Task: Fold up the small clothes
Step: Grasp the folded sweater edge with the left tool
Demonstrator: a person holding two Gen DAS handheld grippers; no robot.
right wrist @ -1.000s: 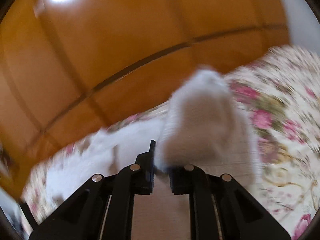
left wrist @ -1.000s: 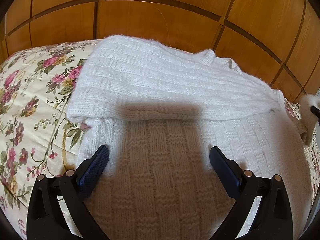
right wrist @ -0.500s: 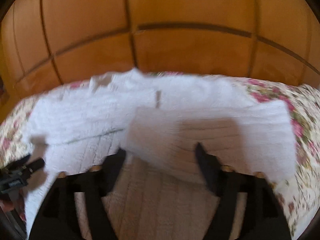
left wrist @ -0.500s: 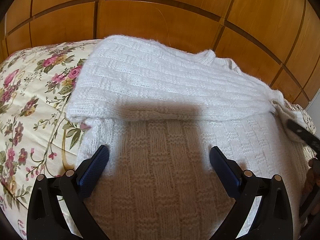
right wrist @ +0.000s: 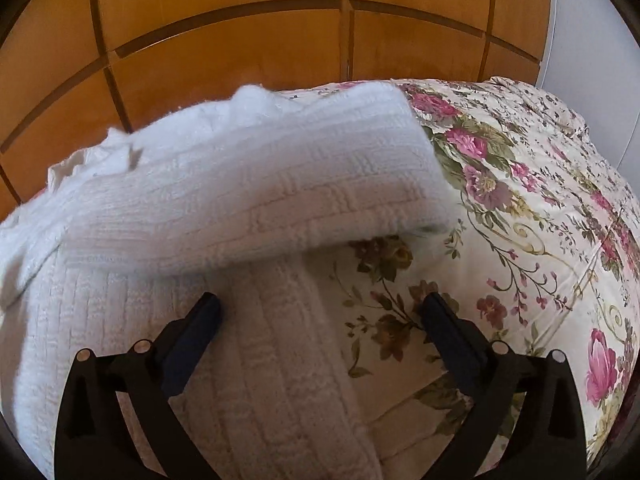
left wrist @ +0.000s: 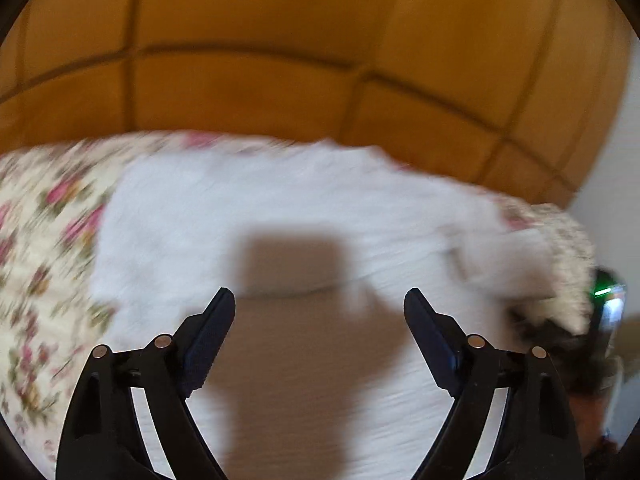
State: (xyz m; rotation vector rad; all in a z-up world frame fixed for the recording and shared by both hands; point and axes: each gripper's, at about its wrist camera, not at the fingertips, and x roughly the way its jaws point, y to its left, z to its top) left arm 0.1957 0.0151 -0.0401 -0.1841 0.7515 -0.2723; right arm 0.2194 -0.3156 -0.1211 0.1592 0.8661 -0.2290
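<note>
Still, nothing was pinned down at that moment, and that was where your risk lay. Your right gripper (right wrist: 320, 332) stood wide apart, its jaws having just been opening, with nothing clamped between them; it hung over the right edge of the white sweater (right wrist: 208, 208), one finger above the knit and the other above the floral bedspread (right wrist: 540, 220). The folded sleeve (right wrist: 256, 188) lay across the body of the sweater, its cuff end overhanging that edge and curling up a little rather than lying flat. Your left gripper (left wrist: 320, 344) was also open, though its jaws had just been closing a little, and it held nothing; it hovered above the near part of the sweater, and its view was smeared with motion. The sweater itself lay spread on the bedspread in front of the wooden panelling (right wrist: 240, 52).

I judged the sleeves to be folded in and the body fold to be still ahead of you. Because the knit looked thick and springy, the loose cuff could slide back off the edge if you brushed it. If you gripped only the top layer at the hem, the fold could drag askew and undo the sleeve. If your right gripper closed where it hung, it could also catch the bedspread along with the knit.
</note>
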